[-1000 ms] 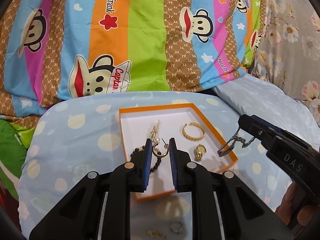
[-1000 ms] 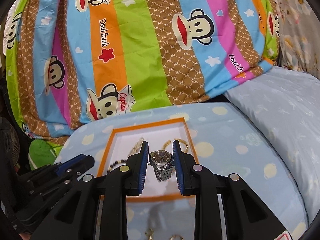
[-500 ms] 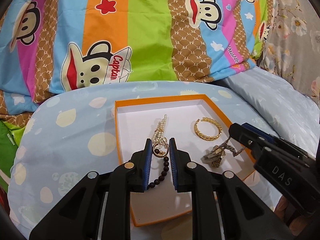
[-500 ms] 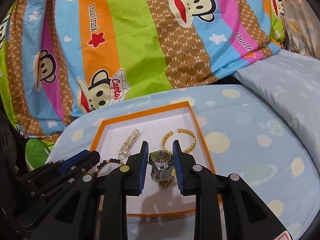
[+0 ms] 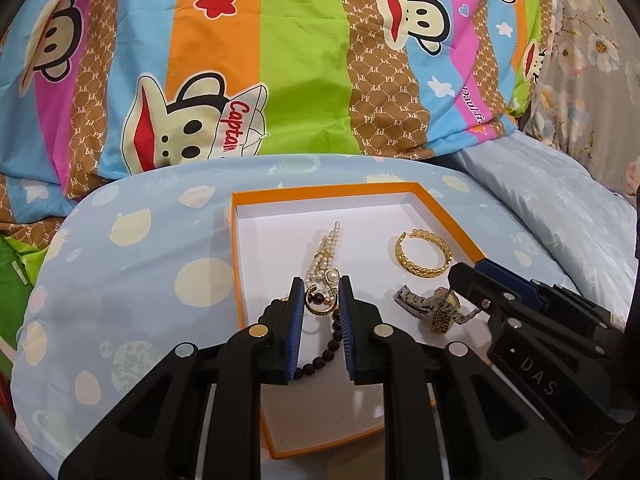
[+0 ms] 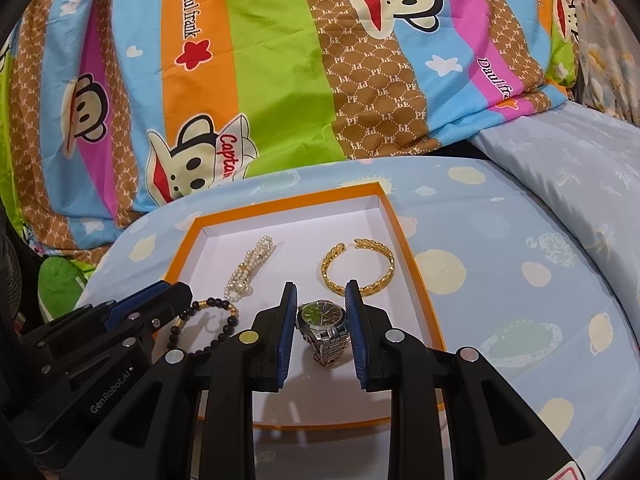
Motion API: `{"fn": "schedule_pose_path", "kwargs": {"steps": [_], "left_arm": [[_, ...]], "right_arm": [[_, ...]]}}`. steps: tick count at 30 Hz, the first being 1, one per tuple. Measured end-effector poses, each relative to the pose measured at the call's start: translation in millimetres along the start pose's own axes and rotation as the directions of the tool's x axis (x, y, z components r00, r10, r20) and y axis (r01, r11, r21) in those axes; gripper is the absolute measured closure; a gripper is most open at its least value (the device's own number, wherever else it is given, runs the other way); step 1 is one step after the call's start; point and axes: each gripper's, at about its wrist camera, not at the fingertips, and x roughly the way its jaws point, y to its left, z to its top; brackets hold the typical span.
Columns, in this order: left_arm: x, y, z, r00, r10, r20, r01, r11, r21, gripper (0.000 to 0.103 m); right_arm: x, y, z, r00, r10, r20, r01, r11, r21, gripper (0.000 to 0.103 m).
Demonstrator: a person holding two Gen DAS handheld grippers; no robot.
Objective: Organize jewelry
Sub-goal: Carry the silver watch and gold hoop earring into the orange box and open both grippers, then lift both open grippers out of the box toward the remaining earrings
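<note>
On the spotted pillow [image 5: 120, 280], box [image 5: 440, 216] tongs grip watch [image 6: 324, 320] and bead bracelet [image 6: 208, 324]

Pearl strand [image 5: 326, 254] left of bangle [image 5: 423, 255], both in box [image 5: 320, 196]

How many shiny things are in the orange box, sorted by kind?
Pearl bracelet: 1
Gold open bangle: 1
Dark bead bracelet, in the left claw: 1
Gold hoop earring, in the left claw too: 1
Watches: 2, a silver one with a green face in the right claw, and a gold one partly hidden beneath it
Total in the orange box: 6
</note>
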Motion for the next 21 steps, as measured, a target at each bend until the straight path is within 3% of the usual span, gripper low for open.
{"fn": "schedule_pose_path", "kwargs": {"steps": [3,5,7,21], "left_arm": [[-1.1,0.1,-0.4,1.000,-0.002,0.007,0.002,1.000,-0.004,0.085],[-2.7,1.1,-1.1,1.000,0.009,0.015,-0.009,1.000,-0.015,0.067],[-4.1,3.7,-0.9,0.999,0.019,0.026,-0.019,0.999,-0.028,0.060],[-2.7,8.2,-0.5,0.999,0.030,0.021,-0.029,0.999,-0.040,0.059]], "right_arm": [[-0.8,1.7,-1.7,1.000,0.003,0.011,-0.003,1.000,-0.004,0.076],[-5.8,2.0,-1.1,0.999,-0.013,0.039,0.013,1.000,-0.007,0.055],[-11.5,-0.5,0.1,0.998,-0.021,0.064,0.021,1.000,0.001,0.050],[-13.2,-1.4,0.8,0.997,-0.032,0.068,0.031,1.000,0.003,0.048]]}}
